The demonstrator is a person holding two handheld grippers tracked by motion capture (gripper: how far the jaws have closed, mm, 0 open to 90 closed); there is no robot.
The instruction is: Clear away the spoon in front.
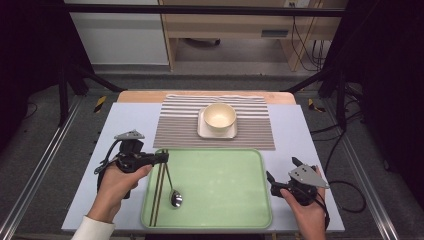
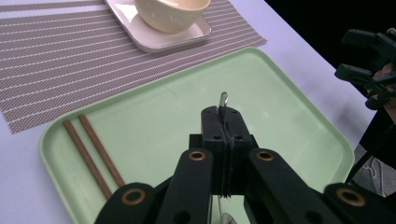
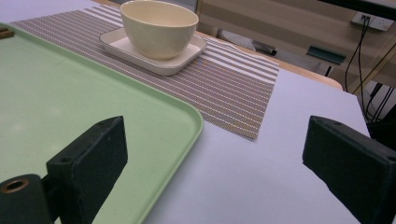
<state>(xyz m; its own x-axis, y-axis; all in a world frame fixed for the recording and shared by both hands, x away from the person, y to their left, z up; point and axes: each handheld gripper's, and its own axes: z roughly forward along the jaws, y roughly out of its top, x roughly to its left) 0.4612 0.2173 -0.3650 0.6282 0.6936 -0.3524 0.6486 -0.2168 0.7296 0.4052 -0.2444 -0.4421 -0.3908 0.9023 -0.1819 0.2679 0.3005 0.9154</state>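
Leftmost, the left gripper [image 1: 162, 158] pinches a slim metal spoon [image 1: 173, 190] by its handle tip, bowl resting on the green tray [image 1: 220, 220] beside brown chopsticks [image 1: 157, 187]. Beyond, a cream bowl [image 1: 219, 116] sits on a plate [image 1: 216, 132]. The right gripper [image 1: 282, 170] gapes wide, empty.

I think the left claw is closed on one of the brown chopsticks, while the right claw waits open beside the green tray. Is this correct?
Not quite. The left claw is closed on the spoon handle, as the left gripper view shows; the chopsticks lie untouched on the green tray. The right claw is indeed open beside it.
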